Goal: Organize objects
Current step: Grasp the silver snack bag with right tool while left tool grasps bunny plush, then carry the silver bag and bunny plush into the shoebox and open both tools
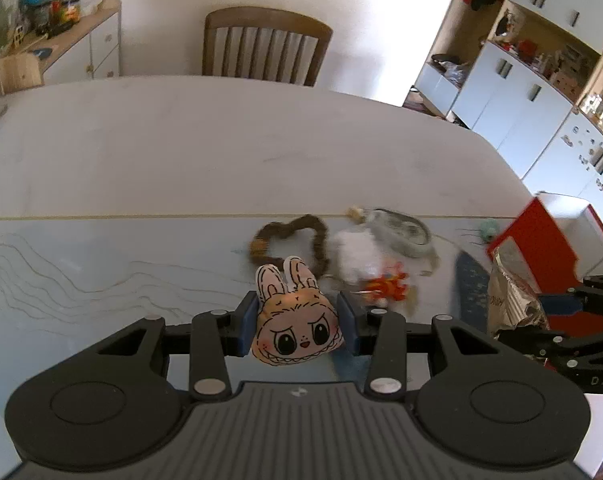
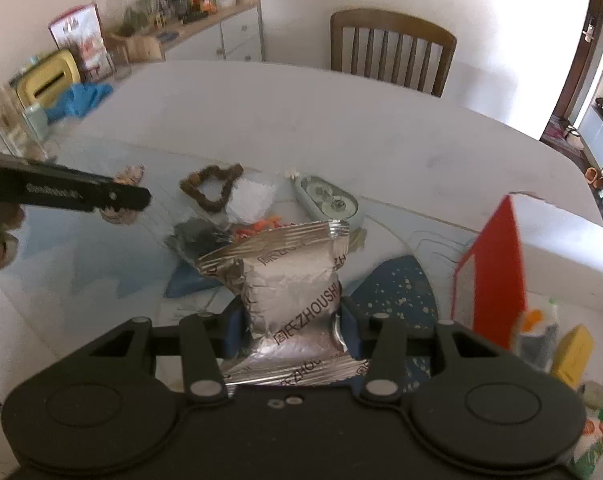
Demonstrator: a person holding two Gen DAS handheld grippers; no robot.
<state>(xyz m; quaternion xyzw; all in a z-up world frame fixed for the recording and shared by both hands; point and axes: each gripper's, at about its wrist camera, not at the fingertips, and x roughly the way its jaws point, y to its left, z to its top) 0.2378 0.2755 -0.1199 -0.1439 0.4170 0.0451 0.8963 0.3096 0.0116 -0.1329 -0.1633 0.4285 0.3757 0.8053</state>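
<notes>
Where blue pads pinch, bunny plush [image 1: 297,322] between.

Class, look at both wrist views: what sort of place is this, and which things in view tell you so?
Most likely a home dining room: a wooden chair at a large table, a toy-cluttered sideboard, and white cupboards.

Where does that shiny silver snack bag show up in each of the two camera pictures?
Left wrist view: the silver snack bag sits at the far right edge, pinched by the right gripper, in front of the red-sided box.
Right wrist view: the bag fills the lower centre, squeezed between that gripper's fingers.
Shared landmark: the brown heart-shaped ring lying on the table.
</notes>
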